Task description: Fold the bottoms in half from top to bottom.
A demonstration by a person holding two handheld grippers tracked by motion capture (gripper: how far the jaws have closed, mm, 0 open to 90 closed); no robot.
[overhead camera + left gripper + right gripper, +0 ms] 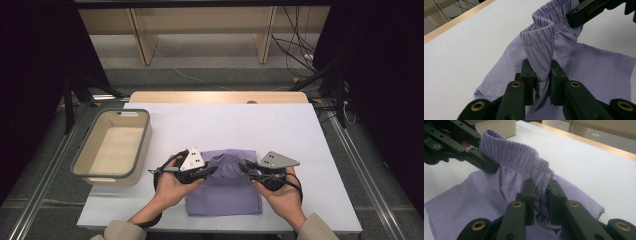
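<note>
A lilac pair of shorts (225, 192) lies on the white table (280, 130) near its front edge. Its gathered elastic waistband (227, 159) is lifted off the cloth. My left gripper (212, 171) is shut on the waistband's left end (541, 65). My right gripper (243, 166) is shut on the waistband's right end (541, 185). The band (511, 157) stretches in a slack arc between the two grippers. In the left gripper view the other gripper's black jaws stand at the top right; in the right gripper view the left gripper's jaws stand at the upper left.
A beige bin with a grey rim (114, 145) stands on the table's left side, nothing inside it. A wooden edge (215, 96) runs along the table's far side. Cables (295, 50) lie on the floor behind.
</note>
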